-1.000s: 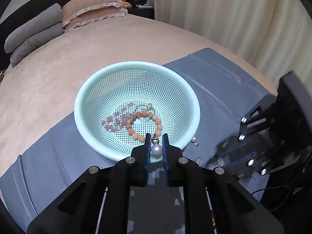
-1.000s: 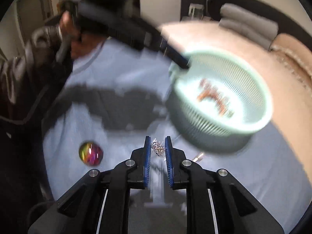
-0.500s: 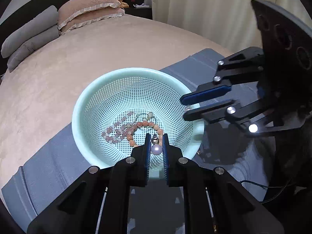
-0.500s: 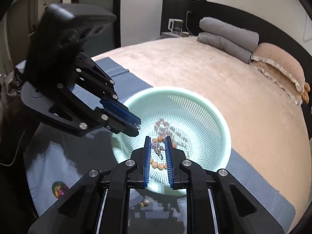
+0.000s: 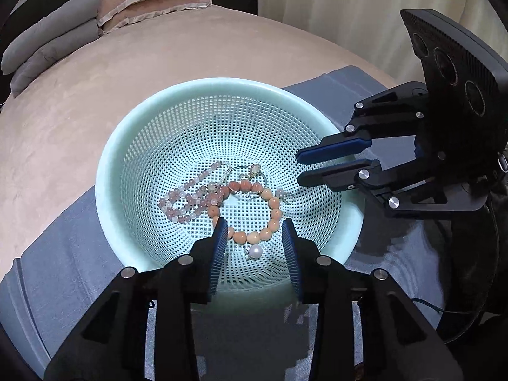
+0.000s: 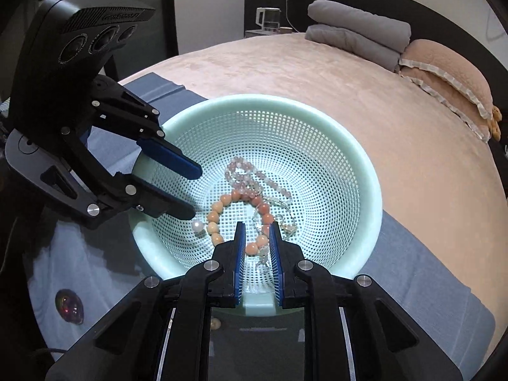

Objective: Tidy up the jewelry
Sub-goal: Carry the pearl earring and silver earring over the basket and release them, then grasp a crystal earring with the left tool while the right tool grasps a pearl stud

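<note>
A mint mesh basket (image 5: 114, 158) (image 6: 365, 171) sits on a blue cloth on the bed. In it lie a pink bead bracelet (image 5: 190, 198) (image 6: 244, 174), an orange bead bracelet (image 5: 273, 206) (image 6: 216, 219), silver pieces (image 5: 254, 171) (image 6: 285, 227) and a pearl earring (image 5: 255, 251) (image 6: 197, 224). My left gripper (image 5: 255, 238) (image 6: 193, 190) is open over the basket's near side, above the pearl. My right gripper (image 6: 257, 241) (image 5: 298, 168) is slightly open over the basket, with a small silver piece (image 6: 262, 260) below its tips.
A shiny iridescent stone (image 6: 69, 305) and a small bead (image 6: 215, 323) lie on the blue cloth (image 6: 428, 285) outside the basket. Grey and pink pillows (image 5: 95, 22) are stacked at the bed's far end. Curtains (image 5: 349, 16) hang beyond the bed.
My left gripper opened and the pearl earring dropped into the basket. My right gripper moved over the basket, loosened, and its silver piece fell out.
</note>
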